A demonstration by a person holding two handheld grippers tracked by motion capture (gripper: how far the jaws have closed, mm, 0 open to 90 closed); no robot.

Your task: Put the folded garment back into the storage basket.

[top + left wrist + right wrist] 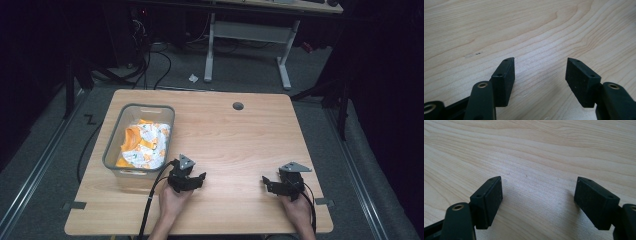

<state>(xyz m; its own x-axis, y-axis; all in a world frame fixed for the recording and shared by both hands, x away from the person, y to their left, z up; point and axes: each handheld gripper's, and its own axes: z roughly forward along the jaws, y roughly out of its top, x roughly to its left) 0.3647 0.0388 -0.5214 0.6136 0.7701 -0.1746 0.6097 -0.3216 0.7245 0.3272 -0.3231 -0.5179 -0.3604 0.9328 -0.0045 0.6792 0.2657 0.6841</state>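
Two grippers are held low over the near part of a wooden table (240, 135), the left gripper (196, 179) and right gripper (268, 183) both with jaws spread wide and empty. A grey bin (113, 145) of orange and white cloth (144, 145) is seen at the left, just beside the left gripper.

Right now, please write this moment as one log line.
left hand-held gripper: open | right hand-held gripper: open | cloth: in bin
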